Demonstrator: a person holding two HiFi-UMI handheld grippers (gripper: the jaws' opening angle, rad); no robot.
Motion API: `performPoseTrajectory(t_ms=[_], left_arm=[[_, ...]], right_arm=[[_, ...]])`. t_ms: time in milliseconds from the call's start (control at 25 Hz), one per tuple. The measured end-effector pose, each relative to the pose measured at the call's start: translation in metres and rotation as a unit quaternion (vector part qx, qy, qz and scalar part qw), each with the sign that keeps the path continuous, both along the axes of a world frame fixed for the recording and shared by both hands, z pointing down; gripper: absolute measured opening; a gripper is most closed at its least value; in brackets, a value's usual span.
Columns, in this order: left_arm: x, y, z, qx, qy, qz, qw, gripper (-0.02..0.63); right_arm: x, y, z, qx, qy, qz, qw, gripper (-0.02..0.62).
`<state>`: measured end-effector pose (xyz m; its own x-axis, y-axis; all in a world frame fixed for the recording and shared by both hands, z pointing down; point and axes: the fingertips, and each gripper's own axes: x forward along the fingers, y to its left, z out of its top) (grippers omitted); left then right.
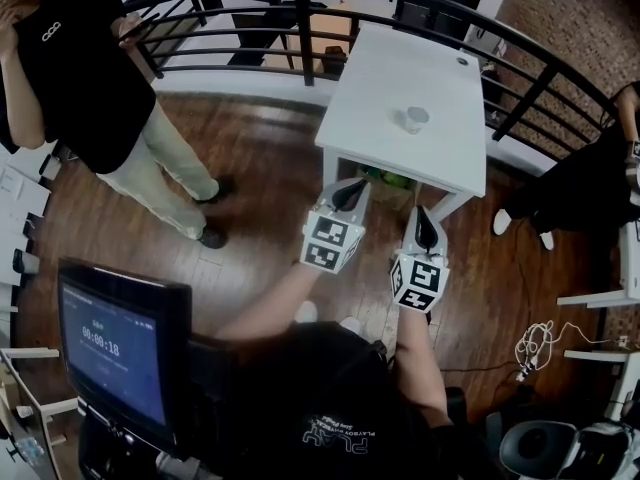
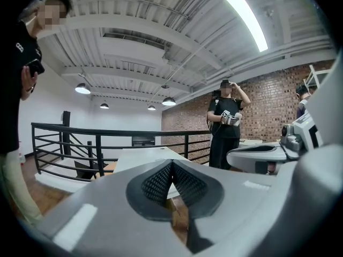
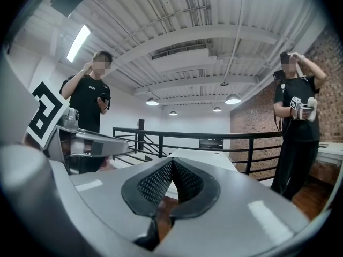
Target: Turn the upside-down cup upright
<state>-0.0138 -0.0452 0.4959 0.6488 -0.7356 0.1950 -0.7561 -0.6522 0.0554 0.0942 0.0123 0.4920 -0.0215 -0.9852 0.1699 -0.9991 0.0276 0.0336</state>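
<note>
The left forearm [image 1: 262, 316] and right forearm [image 1: 421, 360] reach forward side by side. The left gripper [image 1: 355, 186] and right gripper [image 1: 424, 216] sit near each other without touching, pointing ahead and slightly down, cubes on top. Each has its jaws pressed together at the tips, with nothing between them

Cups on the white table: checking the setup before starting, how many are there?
1. The cup stands alone on the white table, right of its middle in the head view. Nothing there seems to hide another.
</note>
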Motion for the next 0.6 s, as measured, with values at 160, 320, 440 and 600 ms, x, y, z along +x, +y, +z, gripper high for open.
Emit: performPoseTrajectory(t_ms=[160, 320, 440, 600], left_arm=[[-0.0026, -0.0023, 0.0004, 0.002, -0.001, -0.003, 1.0000, 0.002], [-0.0046, -0.0037, 0.0022, 0.000, -0.004, -0.005, 1.0000, 0.002], [-0.0044, -0.0042, 0.0023, 0.002, -0.003, -0.005, 1.0000, 0.002], [-0.0041, -0.0051, 0.0004, 0.008, -0.004, -0.005, 0.9999, 0.002]], right_arm=[[-0.0015, -0.0020, -0.0004, 0.003, 0.000, -0.003, 1.000, 0.012], [-0.0017, -0.0019, 0.0015, -0.001, 0.001, -0.004, 1.000, 0.012], [-0.0007, -0.0024, 0.0002, 0.002, 0.001, -0.002, 1.000, 0.012], [-0.0011, -0.0049, -0.0002, 0.004, 0.001, -0.001, 1.000, 0.012]])
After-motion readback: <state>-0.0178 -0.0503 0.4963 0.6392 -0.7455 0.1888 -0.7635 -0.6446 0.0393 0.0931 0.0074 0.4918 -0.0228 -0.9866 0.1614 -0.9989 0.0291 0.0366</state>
